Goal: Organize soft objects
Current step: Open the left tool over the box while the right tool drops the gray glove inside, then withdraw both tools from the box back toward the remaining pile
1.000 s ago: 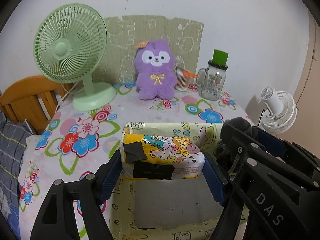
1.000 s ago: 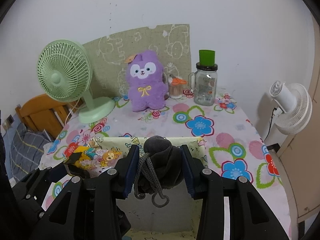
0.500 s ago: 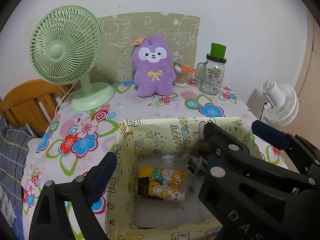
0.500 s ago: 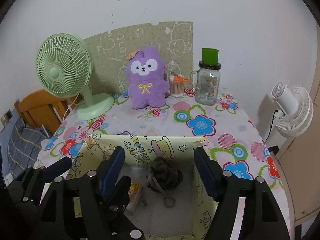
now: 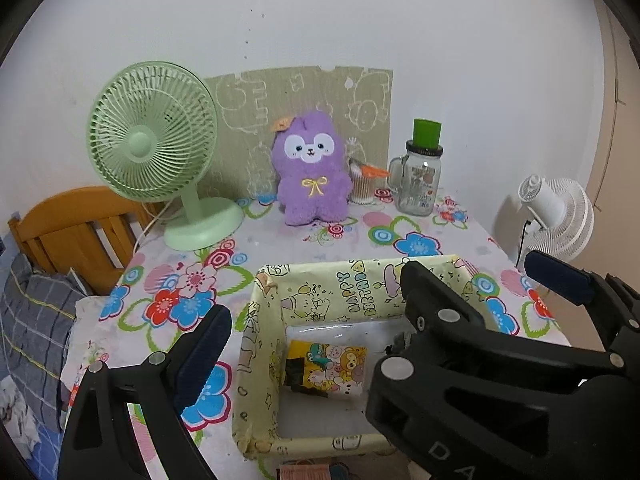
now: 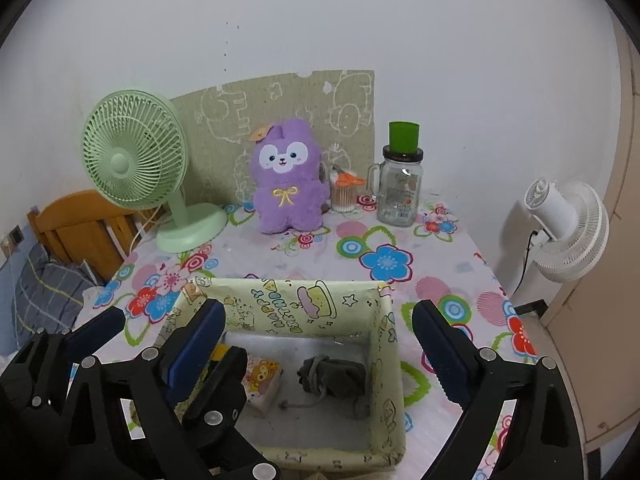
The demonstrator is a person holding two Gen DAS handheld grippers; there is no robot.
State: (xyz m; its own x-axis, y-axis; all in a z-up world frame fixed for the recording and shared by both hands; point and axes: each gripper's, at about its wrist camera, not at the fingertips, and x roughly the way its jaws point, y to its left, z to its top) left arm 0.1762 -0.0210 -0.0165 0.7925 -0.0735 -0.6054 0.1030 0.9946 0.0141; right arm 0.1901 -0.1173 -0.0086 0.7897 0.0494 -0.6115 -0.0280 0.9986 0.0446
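Left hand-held gripper: we see its jaws spread wide with nothing between them, poised above the near left part of the box; they have just been opening.
Right hand-held gripper: we see its jaws wide apart and empty, poised over the box; they too have just been opening.
Box: a pale yellow, cartoon-printed open box sits on the flowered tabletop, near the front edge.
Tissue pack: a soft yellow cartoon pack lies flat on the box floor, toward the left.
Grey pouch: a dark drawstring pouch lies on the box floor to the right of the pack, its cord trailing loose.
Purple plush: it stands upright at the back of the tabletop, well apart from the box, between a green fan and a glass jar.
Risk, crossing arms: we judge the two tools are crowded together, so a careless pull-away could knock one against the other.
Risk, box: a jaw catching the thin rim could drag or tip it.
Risk, plush: if it goes next, a wide reach could bump the jar or the cup of swabs just beside it.
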